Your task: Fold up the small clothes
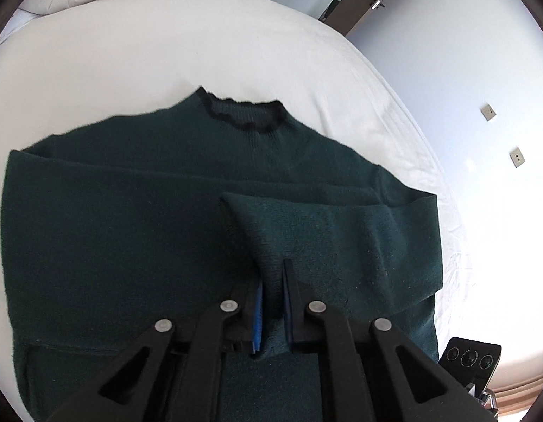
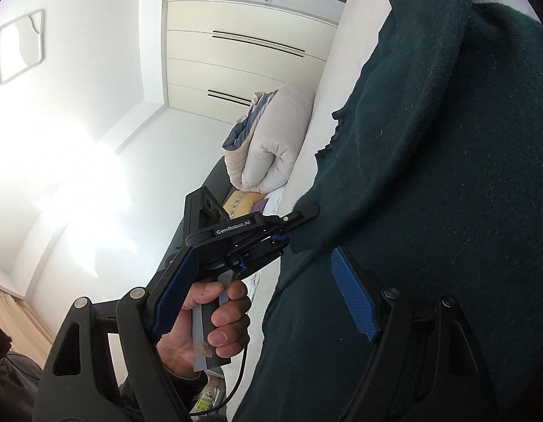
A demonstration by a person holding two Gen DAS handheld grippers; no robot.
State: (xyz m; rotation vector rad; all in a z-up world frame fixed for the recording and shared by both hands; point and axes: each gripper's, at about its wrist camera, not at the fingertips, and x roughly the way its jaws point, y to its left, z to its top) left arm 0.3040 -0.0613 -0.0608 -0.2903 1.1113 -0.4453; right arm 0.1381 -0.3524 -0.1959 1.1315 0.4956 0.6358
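A dark green sweater [image 1: 130,211] with a black frilled collar [image 1: 243,112] lies flat on a white bed [image 1: 130,52]. One sleeve is folded across its body. My left gripper [image 1: 271,281] is shut on a raised fold of that knit, with cloth pinched between the blue pads. In the right wrist view the sweater [image 2: 447,176] fills the right side. There the left gripper [image 2: 299,225], held by a hand [image 2: 218,316], clamps the garment's edge. My right gripper [image 2: 264,251] stands open. Its right finger [image 2: 355,299] lies over the sweater and nothing is pinched.
A rolled duvet [image 2: 271,140] and a yellow pillow [image 2: 241,202] sit at the head of the bed, with a white wardrobe [image 2: 243,52] behind. Wall sockets [image 1: 488,112] and a door [image 1: 370,0] lie beyond the bed's right edge.
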